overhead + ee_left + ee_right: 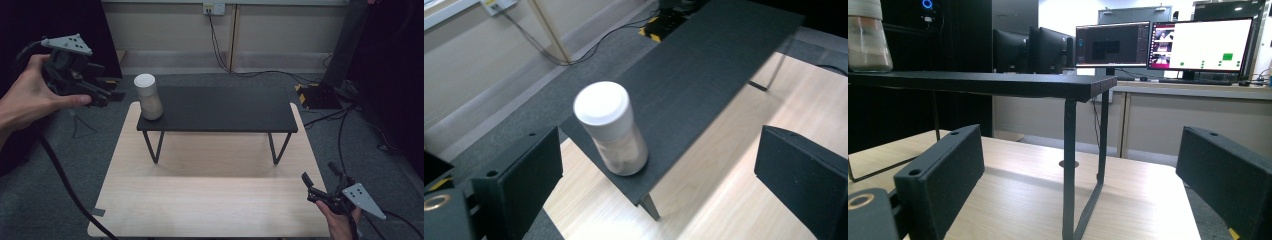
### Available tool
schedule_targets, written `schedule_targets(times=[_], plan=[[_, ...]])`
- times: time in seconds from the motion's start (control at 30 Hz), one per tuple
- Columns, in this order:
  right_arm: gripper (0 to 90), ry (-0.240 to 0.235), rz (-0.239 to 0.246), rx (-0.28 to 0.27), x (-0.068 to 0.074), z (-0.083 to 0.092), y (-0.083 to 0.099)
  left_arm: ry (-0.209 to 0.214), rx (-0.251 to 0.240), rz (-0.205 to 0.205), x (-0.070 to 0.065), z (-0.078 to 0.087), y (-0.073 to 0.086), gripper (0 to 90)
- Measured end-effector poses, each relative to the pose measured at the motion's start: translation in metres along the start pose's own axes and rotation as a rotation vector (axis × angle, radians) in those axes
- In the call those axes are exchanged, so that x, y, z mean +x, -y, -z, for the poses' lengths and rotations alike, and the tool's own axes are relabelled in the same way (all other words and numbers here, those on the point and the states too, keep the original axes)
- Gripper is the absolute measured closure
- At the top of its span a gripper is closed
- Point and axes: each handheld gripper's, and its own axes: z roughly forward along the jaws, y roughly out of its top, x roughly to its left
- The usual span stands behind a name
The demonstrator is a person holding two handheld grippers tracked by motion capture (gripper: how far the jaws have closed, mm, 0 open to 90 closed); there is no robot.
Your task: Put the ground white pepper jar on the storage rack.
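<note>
A pale jar with a white lid (pixel 148 97) stands upright at the left end of a black raised shelf (pixel 225 108). The jar (pixel 611 128) shows in the left gripper view too, and its base (pixel 867 42) shows at the top left of the right gripper view. My left gripper (pixel 102 92) is held in the air left of the jar, apart from it, open and empty; its jaws stand wide on either side of the jar. My right gripper (pixel 320 181) rests low at the table's front right corner, open and empty, facing the shelf's leg (pixel 1070 165).
The shelf stands on thin metal legs (pixel 153 147) on a light wooden table (pixel 210 200). Grey carpet surrounds the table. Cables (pixel 320 117) and a yellow-black base lie on the floor at the back right. Monitors (pixel 1198 45) stand on a desk beyond.
</note>
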Motion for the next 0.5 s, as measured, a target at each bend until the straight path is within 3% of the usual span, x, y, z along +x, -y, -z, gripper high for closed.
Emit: schedule_targets(times=[0.5], plan=[[4.8, -0.011, -0.001, 0.005, 0.001, -0.003, -0.001, -0.010, 0.016, -0.024, -0.008, 0.012, 0.005, 3.7]])
